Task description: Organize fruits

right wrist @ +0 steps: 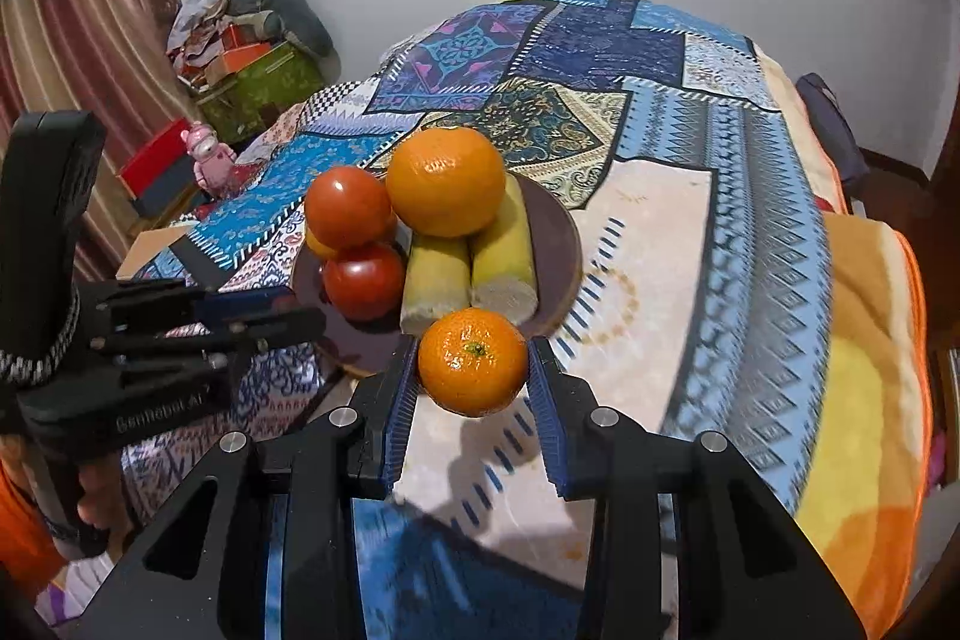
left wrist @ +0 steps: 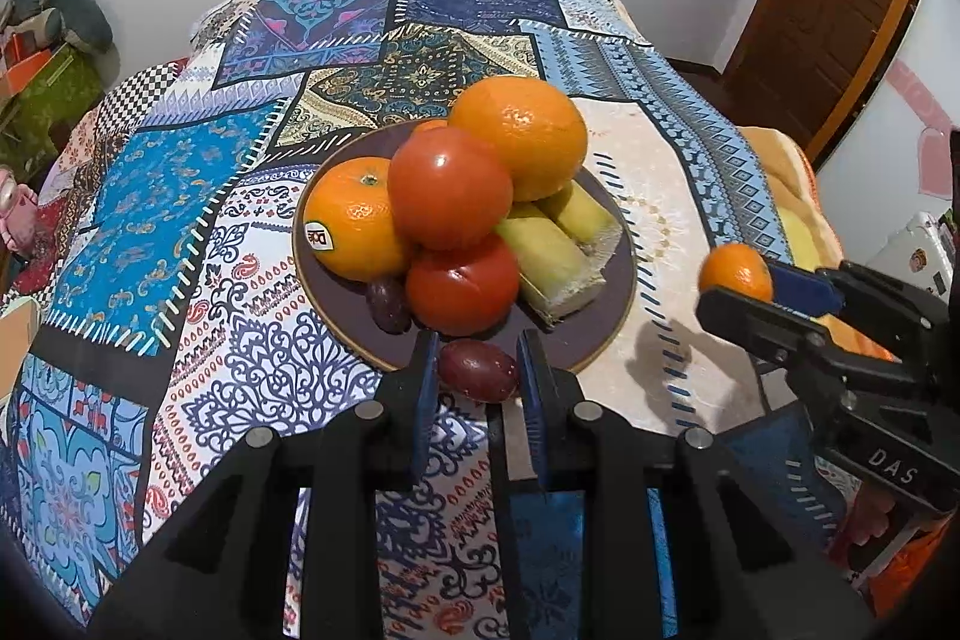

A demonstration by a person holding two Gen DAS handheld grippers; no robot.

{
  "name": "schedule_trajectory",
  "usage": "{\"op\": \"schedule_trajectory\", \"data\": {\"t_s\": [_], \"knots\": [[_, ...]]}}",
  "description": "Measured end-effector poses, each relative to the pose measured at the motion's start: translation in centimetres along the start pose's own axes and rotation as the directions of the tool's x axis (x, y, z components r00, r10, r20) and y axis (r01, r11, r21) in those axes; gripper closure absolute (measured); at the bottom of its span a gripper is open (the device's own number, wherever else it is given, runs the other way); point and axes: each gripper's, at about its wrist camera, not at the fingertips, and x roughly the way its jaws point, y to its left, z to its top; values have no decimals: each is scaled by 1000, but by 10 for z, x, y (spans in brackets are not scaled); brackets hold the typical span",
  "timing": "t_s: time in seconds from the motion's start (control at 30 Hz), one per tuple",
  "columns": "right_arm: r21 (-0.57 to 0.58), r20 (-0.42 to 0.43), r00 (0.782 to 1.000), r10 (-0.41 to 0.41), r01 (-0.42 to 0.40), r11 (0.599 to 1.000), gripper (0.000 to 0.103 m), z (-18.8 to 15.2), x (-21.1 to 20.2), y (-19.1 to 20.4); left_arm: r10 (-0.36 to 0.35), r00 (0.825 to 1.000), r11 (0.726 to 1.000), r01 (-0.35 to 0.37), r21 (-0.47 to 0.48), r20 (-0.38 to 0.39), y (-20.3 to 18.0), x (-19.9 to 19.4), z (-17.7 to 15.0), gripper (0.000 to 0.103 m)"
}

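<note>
A dark purple plate on the patterned cloth holds a pile: two oranges, two tomatoes, two banana pieces and a dark plum. My left gripper is shut on a second dark red plum at the plate's near rim. My right gripper is shut on a small mandarin, held above the cloth just near and right of the plate. It shows at the right in the left wrist view.
The table carries a blue patchwork cloth with a cream patch right of the plate. An orange-yellow blanket lies at the right edge. Boxes and clutter and a pink toy stand at the far left.
</note>
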Motion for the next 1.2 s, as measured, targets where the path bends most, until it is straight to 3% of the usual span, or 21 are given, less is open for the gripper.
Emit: {"op": "schedule_trajectory", "data": {"t_s": [0.3, 0.7, 0.83, 0.97, 1.2], "knots": [[-49, -25, 999, 27, -28, 998, 70, 16, 27, 19, 29, 1000, 999, -29, -17, -12, 18, 16, 3, 77], [-57, -39, 999, -8, 6, 998, 70, 33, 52, 19, -4, 1000, 999, 3, -45, -16, 27, 19, 5, 74], [-28, -59, 998, -12, 11, 1000, 69, 31, 58, 13, -2, 1000, 999, 2, -45, -2, 26, 16, 4, 56], [-21, -49, 999, -21, 20, 1000, 59, 31, 50, 11, 2, 1000, 999, -1, -37, 9, 23, 12, 3, 55], [-22, 41, 999, -35, 36, 999, 58, 35, 2, 14, 22, 996, 999, -20, -29, 81, 18, -25, 4, 55]]}}
